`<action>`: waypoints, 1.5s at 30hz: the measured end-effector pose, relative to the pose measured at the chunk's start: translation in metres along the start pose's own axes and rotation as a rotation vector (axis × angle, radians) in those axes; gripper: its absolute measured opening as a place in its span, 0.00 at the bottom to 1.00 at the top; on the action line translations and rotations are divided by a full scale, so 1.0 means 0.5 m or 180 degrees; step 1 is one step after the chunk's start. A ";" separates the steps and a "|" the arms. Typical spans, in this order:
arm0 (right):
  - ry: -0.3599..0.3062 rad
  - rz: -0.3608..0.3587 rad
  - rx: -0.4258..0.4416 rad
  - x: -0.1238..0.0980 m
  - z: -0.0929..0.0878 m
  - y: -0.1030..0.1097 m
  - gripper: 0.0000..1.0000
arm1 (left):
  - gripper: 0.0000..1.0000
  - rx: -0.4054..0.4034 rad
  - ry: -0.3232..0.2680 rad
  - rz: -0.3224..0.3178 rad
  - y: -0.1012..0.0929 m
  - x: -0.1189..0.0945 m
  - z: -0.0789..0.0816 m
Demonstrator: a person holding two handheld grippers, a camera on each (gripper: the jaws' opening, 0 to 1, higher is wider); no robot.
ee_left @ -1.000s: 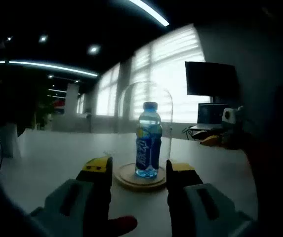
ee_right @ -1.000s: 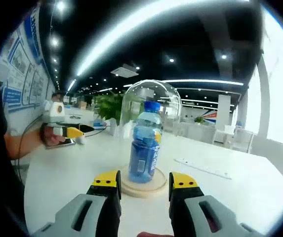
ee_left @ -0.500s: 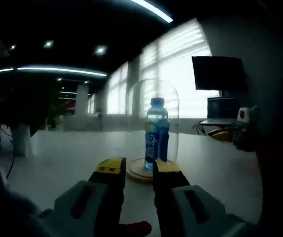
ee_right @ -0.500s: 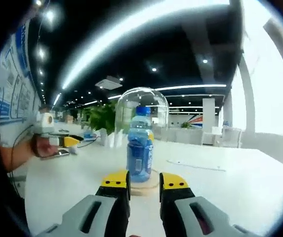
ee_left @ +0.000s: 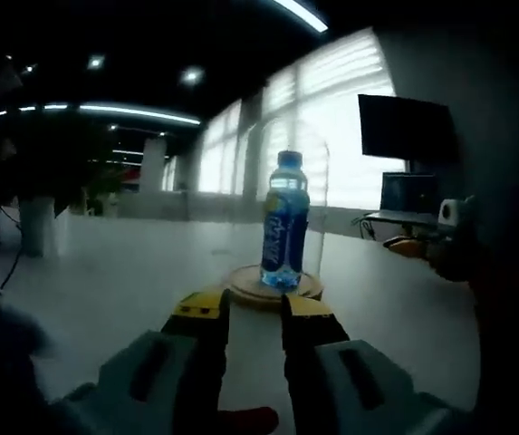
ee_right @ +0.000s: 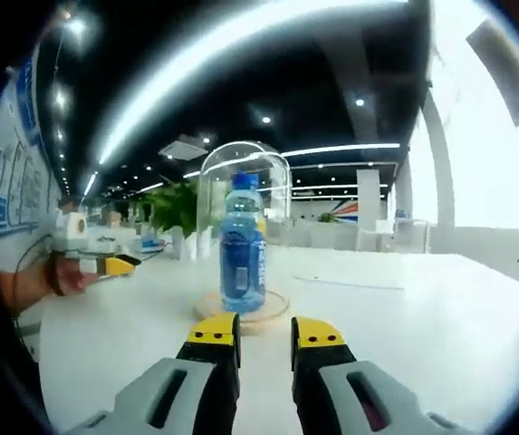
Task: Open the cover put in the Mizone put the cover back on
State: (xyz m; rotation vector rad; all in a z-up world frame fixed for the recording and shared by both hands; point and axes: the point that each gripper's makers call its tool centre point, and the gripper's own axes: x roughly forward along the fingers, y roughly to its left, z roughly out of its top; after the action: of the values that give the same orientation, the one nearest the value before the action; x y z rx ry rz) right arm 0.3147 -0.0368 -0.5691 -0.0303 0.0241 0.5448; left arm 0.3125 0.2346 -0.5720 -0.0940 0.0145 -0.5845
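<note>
A blue Mizone bottle [ee_left: 283,227] stands upright on a round wooden base [ee_left: 273,288] under a clear glass dome cover [ee_left: 318,181]. My left gripper [ee_left: 254,308] sits low over the table just short of the base, jaws drawn close with nothing between them. In the right gripper view the same bottle [ee_right: 242,249], dome [ee_right: 241,163] and base [ee_right: 241,313] stand straight ahead. My right gripper [ee_right: 264,328] is also just short of the base, jaws close together and empty.
The white table [ee_left: 105,272] spreads wide around the base. A dark monitor [ee_left: 404,131] and a laptop [ee_left: 404,195] stand at the back right. A hand holds the other gripper [ee_right: 87,263] at the left. Potted plants [ee_right: 173,208] stand behind.
Both grippers' jaws have narrowed from wide apart to close together. Both cameras have pulled back a little and dropped lower; the bottle, dome and base stay put.
</note>
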 end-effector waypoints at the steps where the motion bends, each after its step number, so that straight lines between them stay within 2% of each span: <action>1: 0.0027 0.0015 -0.0008 0.001 -0.008 0.001 0.14 | 0.19 0.0043 0.0030 0.0008 -0.001 -0.001 -0.008; 3: 0.0071 -0.0002 0.0005 0.002 -0.021 0.001 0.14 | 0.19 0.0142 0.0128 0.0080 0.007 -0.003 -0.024; 8: 0.0130 0.0006 0.0102 0.004 -0.050 0.011 0.14 | 0.19 0.0109 0.0098 0.0077 0.007 -0.001 -0.019; 14: 0.0167 0.0079 0.0064 0.004 -0.058 0.023 0.14 | 0.20 0.0091 0.0153 0.0078 0.003 0.001 -0.029; 16: 0.0222 0.0018 -0.0038 0.006 -0.066 0.021 0.14 | 0.21 0.0121 0.0151 0.0062 -0.004 0.001 -0.029; 22: 0.0236 0.0116 -0.0006 0.005 -0.069 0.032 0.14 | 0.23 0.0241 0.0204 0.0049 -0.008 0.004 -0.037; 24: 0.0235 0.0201 0.0054 0.004 -0.069 0.040 0.14 | 0.23 0.0192 0.0193 0.0083 0.001 0.003 -0.035; 29: 0.0259 0.0216 -0.0011 0.005 -0.073 0.044 0.14 | 0.22 0.0030 0.0102 0.0159 0.018 0.001 -0.026; 34: 0.0271 0.0218 -0.0029 0.005 -0.075 0.044 0.14 | 0.20 -0.0013 0.0082 0.0156 0.013 0.002 -0.025; 45: 0.0288 0.0216 -0.0096 0.005 -0.077 0.044 0.14 | 0.20 0.0185 0.0132 0.0105 -0.001 0.004 -0.031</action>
State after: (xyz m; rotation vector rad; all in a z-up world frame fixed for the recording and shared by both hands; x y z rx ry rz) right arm 0.3048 -0.0179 -0.6082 -0.0838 0.1054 0.6113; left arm 0.3133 0.2315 -0.5872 -0.0251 0.0393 -0.5535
